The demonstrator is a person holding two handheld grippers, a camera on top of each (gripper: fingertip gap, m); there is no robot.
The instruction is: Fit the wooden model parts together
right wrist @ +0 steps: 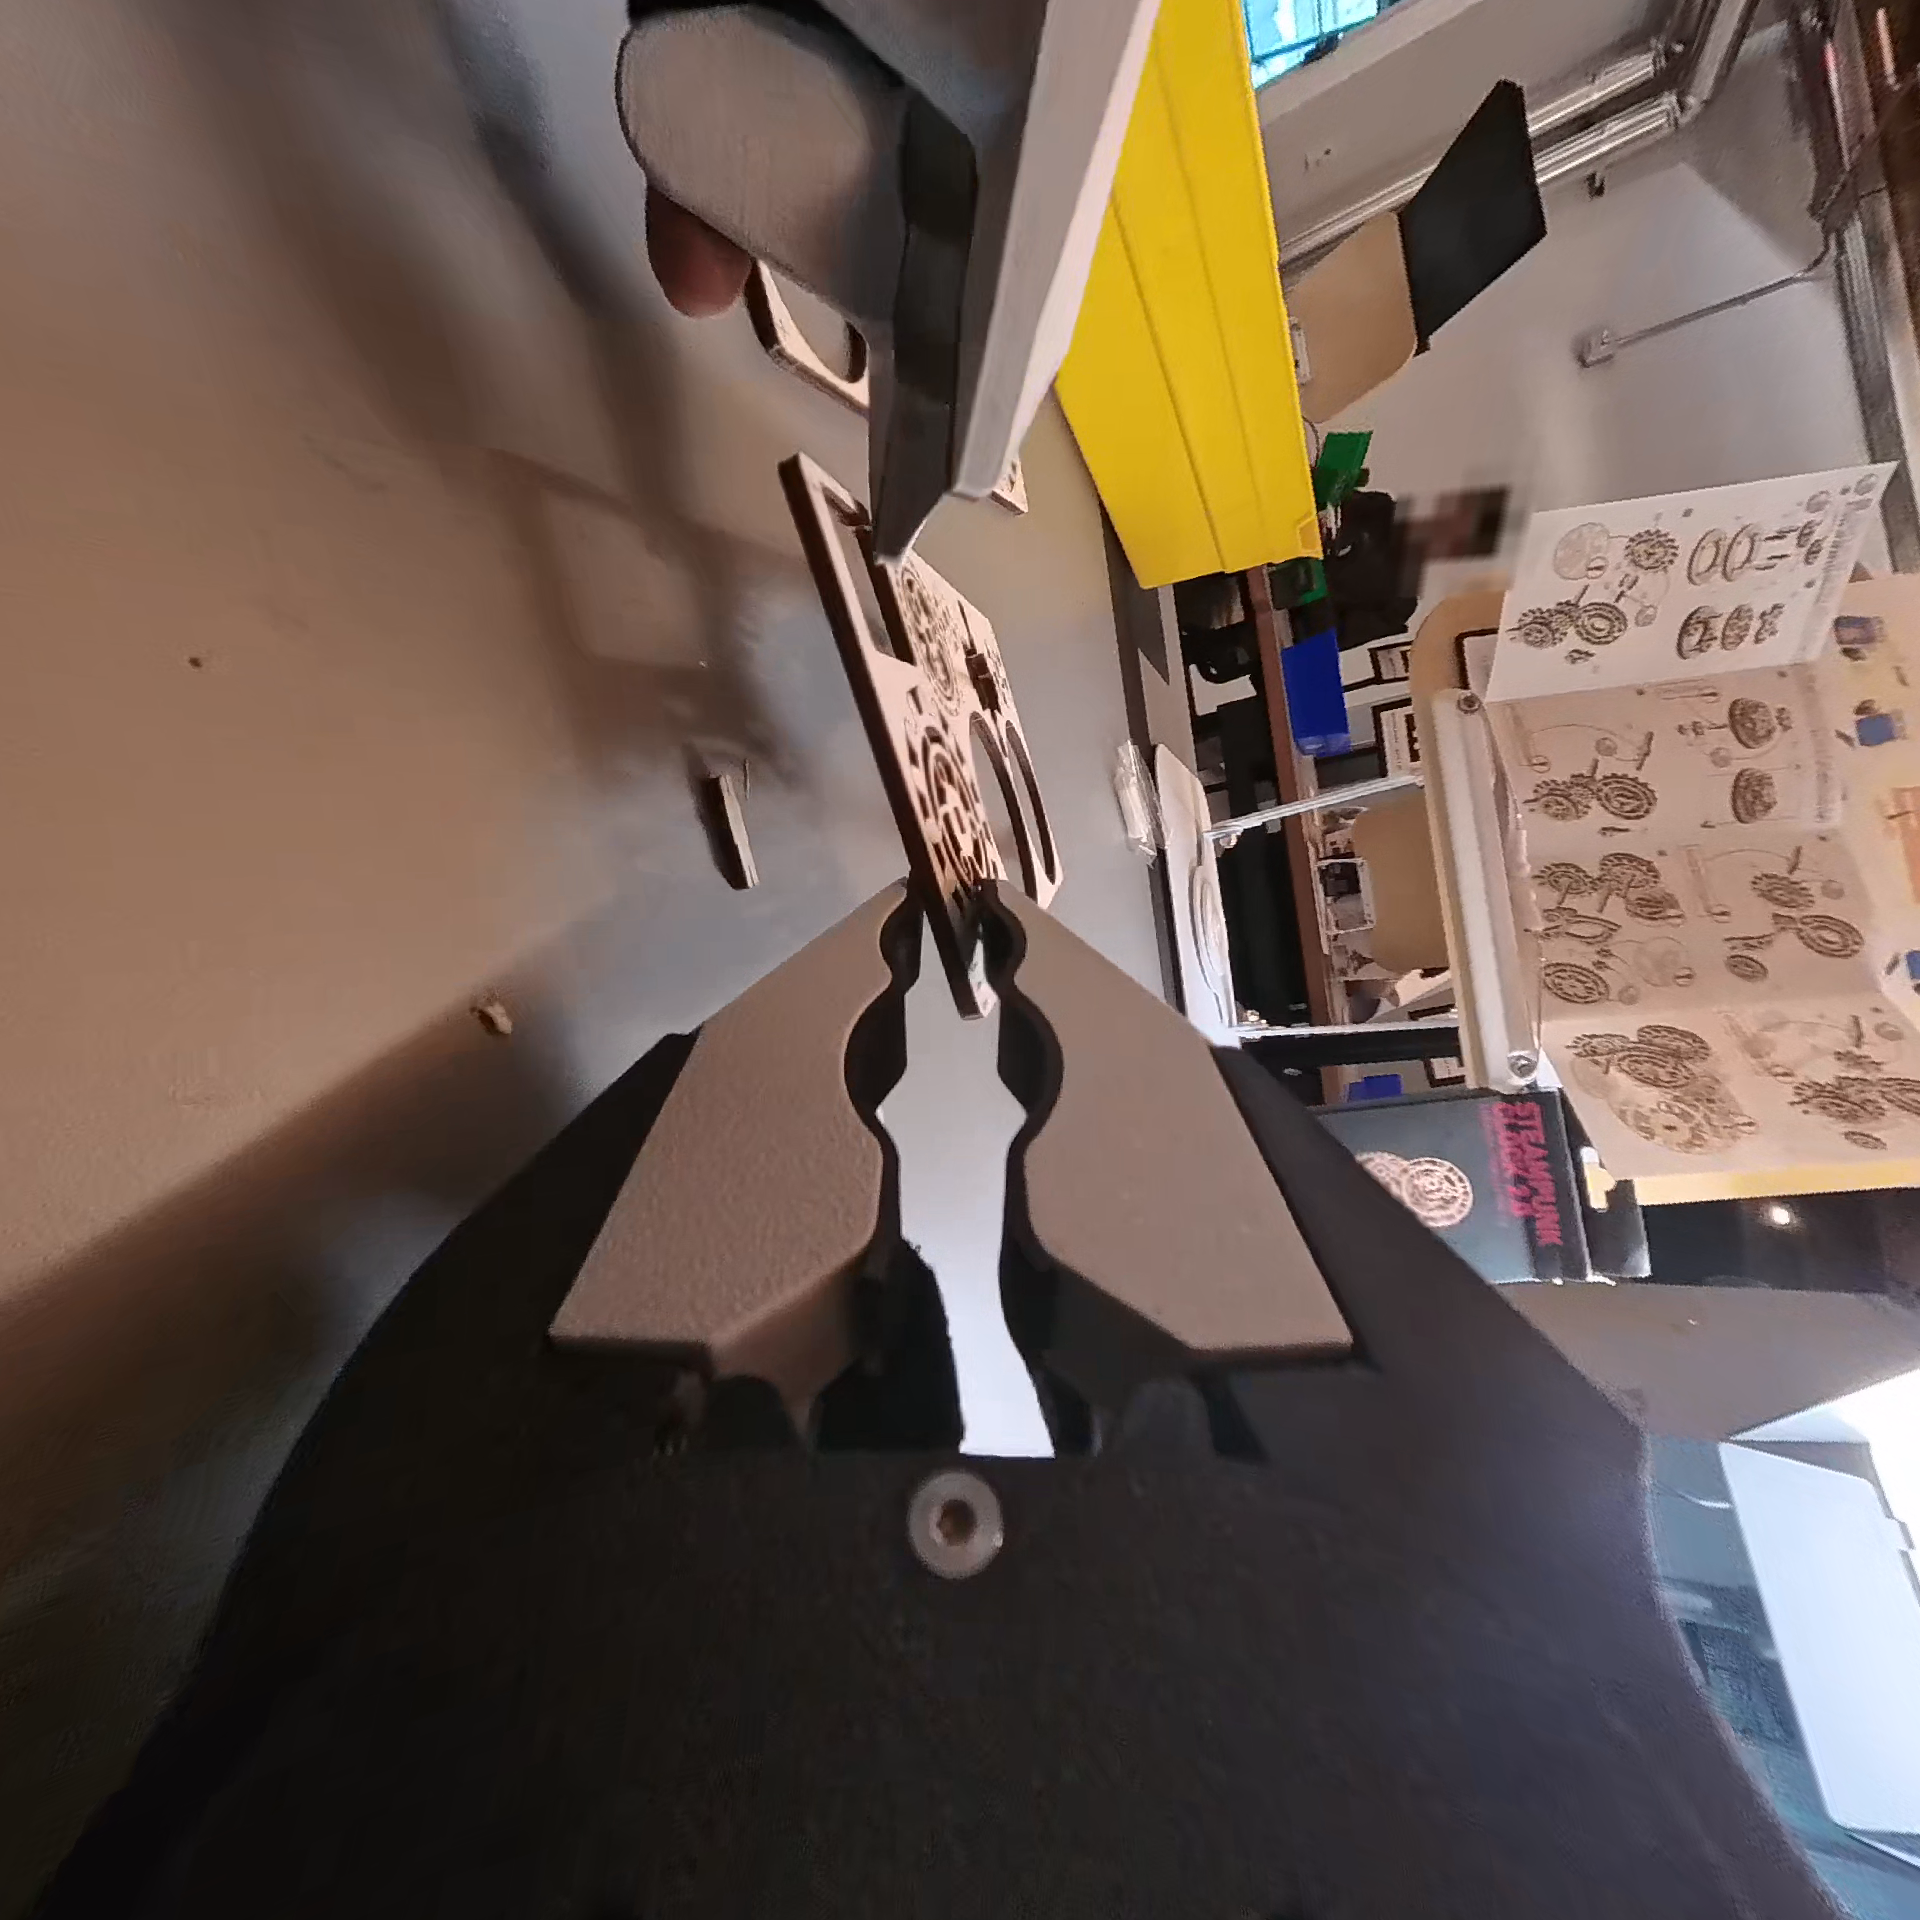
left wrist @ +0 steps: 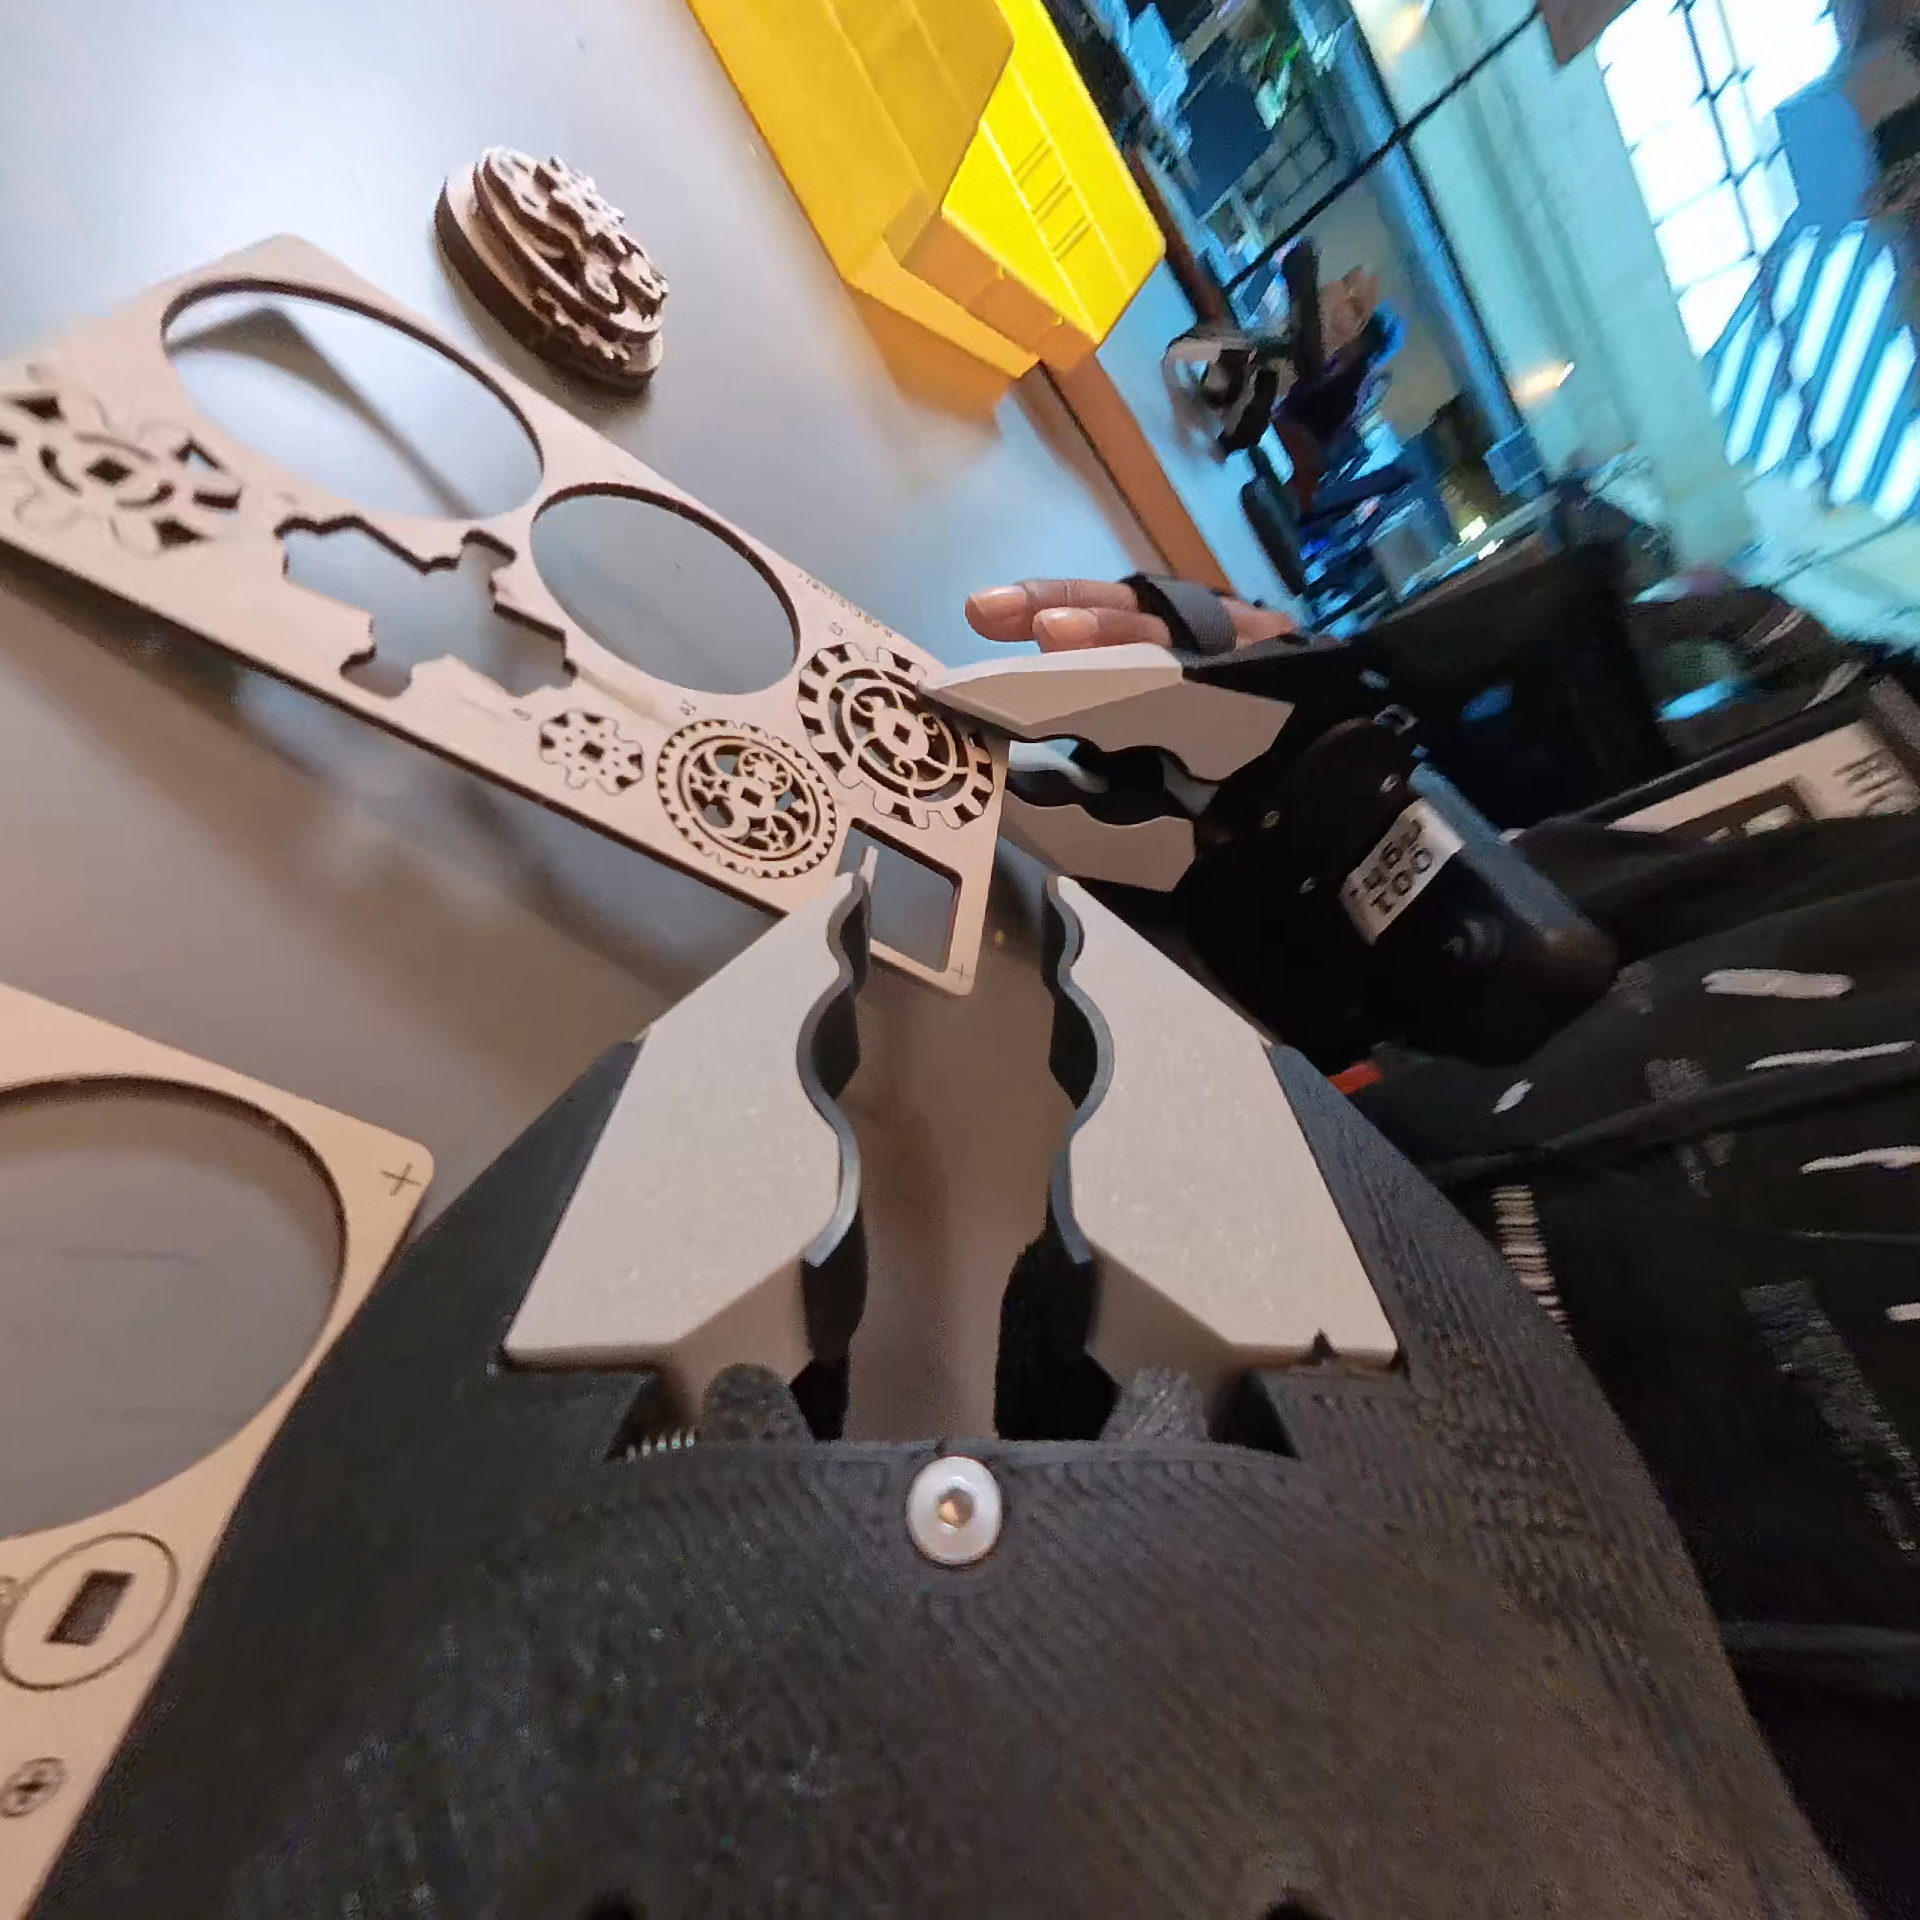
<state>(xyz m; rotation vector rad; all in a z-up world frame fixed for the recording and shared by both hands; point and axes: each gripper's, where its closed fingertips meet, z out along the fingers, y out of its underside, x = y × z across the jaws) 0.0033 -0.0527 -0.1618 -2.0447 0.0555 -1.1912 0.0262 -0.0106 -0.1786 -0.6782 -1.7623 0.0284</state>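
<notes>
Grey tabletop under a workshop with bright windows. Left to right, as seen ahead of my left claw (left wrist: 951,914): a spare punched sheet (left wrist: 156,1299) beside it on the left; the wooden part sheet (left wrist: 499,582) stretching away ahead-left, its near corner just past my left fingertip; my right claw (left wrist: 1003,769) coming in from the right — clamped on that sheet's edge, near the uncut gears (left wrist: 894,738). My left claw is spread and empty, the nearer one to those gears. Beyond lie the assembled gear disc (left wrist: 556,265) and a yellow bin (left wrist: 935,177) — neither in the way.
</notes>
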